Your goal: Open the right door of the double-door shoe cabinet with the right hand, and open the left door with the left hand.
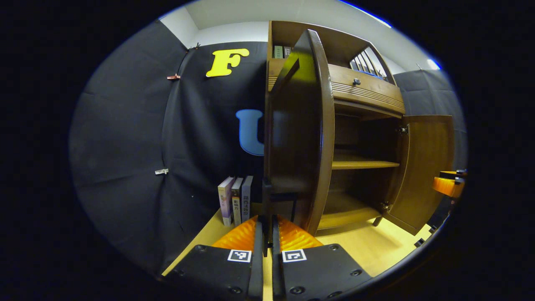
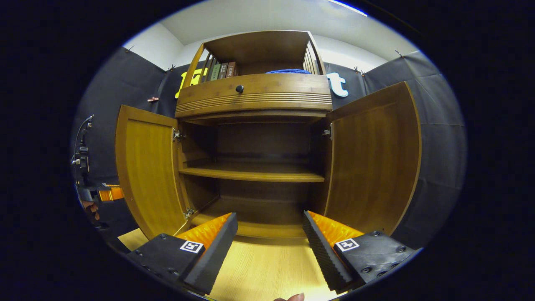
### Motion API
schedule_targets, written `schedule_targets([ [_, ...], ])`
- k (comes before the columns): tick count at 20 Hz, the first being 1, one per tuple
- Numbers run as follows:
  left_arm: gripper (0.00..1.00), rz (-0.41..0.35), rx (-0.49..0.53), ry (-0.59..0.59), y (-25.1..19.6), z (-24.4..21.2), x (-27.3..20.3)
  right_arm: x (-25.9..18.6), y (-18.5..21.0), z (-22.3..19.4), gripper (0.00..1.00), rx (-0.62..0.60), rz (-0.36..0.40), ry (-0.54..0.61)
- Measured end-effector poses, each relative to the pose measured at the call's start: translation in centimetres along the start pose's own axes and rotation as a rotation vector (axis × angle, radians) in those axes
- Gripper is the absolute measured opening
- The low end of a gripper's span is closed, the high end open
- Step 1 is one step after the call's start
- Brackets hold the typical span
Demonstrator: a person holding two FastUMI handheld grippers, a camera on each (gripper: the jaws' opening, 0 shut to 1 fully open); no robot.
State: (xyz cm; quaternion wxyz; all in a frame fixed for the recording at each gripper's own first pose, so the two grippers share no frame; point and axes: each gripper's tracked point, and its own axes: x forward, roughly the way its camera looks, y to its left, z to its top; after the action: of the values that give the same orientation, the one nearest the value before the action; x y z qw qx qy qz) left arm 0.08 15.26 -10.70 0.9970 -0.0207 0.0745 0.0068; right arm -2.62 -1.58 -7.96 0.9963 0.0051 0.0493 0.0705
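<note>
The wooden shoe cabinet (image 2: 255, 100) stands with both doors swung wide. In the right gripper view its left door (image 2: 146, 175) and right door (image 2: 372, 163) flank the dark inside. My right gripper (image 2: 269, 238) is open in front of the cabinet, with nothing between its fingers. In the left gripper view the left door (image 1: 301, 138) is seen almost edge-on. My left gripper (image 1: 267, 223) is shut on the dark handle (image 1: 279, 195) low on that door's outer face. The left gripper (image 2: 106, 194) also shows behind the left door, and the right gripper (image 1: 449, 184) sits at the far right.
One shelf (image 2: 250, 173) crosses the cabinet's inside. Above the doors is a drawer with a black knob (image 2: 239, 88), topped by a rack with books (image 2: 221, 70) and a blue cloth (image 2: 290, 71). Three books (image 1: 236, 200) stand against the wall. The surface (image 2: 267, 267) is light wood.
</note>
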Motion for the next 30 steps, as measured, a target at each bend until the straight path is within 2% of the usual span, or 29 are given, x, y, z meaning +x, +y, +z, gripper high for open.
schedule_targets([
  [1, 0.12, 0.001, -0.009, -0.001, 0.5, 0.1, -0.1, 0.2, 0.2, 0.0, 0.96, -0.003, 0.005, 0.000],
  [2, 0.10, -0.006, -0.023, -0.002, 0.8, 0.1, -0.2, 0.4, 0.5, 0.0, 0.99, -0.008, 0.011, -0.002],
  [3, 0.14, -0.024, -0.041, -0.007, 0.8, 0.2, -0.1, 0.5, 0.7, 0.1, 0.99, -0.010, 0.015, -0.003],
  [4, 0.07, -0.035, -0.053, -0.007, 0.7, 0.2, -0.1, 0.7, 0.8, 0.1, 0.99, -0.011, 0.020, -0.003],
  [6, 0.08, -0.042, -0.053, -0.011, 0.7, 0.2, -0.2, 0.9, 0.9, 0.3, 0.99, -0.007, 0.022, -0.008],
  [14, 0.08, -0.006, -0.016, -0.026, 0.9, 0.9, -0.4, 1.0, -0.6, 1.0, 0.99, -0.014, -0.024, -0.022],
  [15, 0.08, 0.000, -0.013, -0.031, 0.9, 1.1, -0.6, 0.9, -0.9, 1.5, 0.96, -0.018, -0.035, -0.038],
  [17, 0.08, 0.015, -0.002, -0.039, 0.8, 1.3, -1.1, 0.5, -1.4, 2.8, 1.00, -0.035, -0.055, -0.076],
  [19, 0.15, 0.047, 0.014, -0.053, 1.3, 1.4, -1.9, 0.5, -2.2, 3.6, 0.98, -0.060, -0.082, -0.102],
  [21, 0.33, 0.083, 0.010, -0.071, 1.7, 1.7, -3.0, 0.4, -2.9, 4.3, 0.98, -0.063, -0.096, -0.126],
  [23, 0.53, 0.105, 0.013, -0.081, 1.6, 1.5, -4.4, 0.6, -2.7, 3.9, 0.98, -0.037, -0.076, -0.107],
  [26, 0.84, 0.094, 0.046, -0.121, 0.2, 2.2, -6.3, 0.3, -3.1, 3.9, 0.98, -0.024, -0.079, -0.099],
  [28, 0.95, 0.065, 0.071, -0.131, -1.7, 2.4, -7.1, 0.1, -3.0, 4.2, 0.98, -0.016, -0.077, -0.116],
  [30, 0.96, 0.045, 0.094, -0.133, -3.4, 2.8, -7.5, 0.2, -3.0, 4.5, 0.98, -0.005, -0.077, -0.120],
])
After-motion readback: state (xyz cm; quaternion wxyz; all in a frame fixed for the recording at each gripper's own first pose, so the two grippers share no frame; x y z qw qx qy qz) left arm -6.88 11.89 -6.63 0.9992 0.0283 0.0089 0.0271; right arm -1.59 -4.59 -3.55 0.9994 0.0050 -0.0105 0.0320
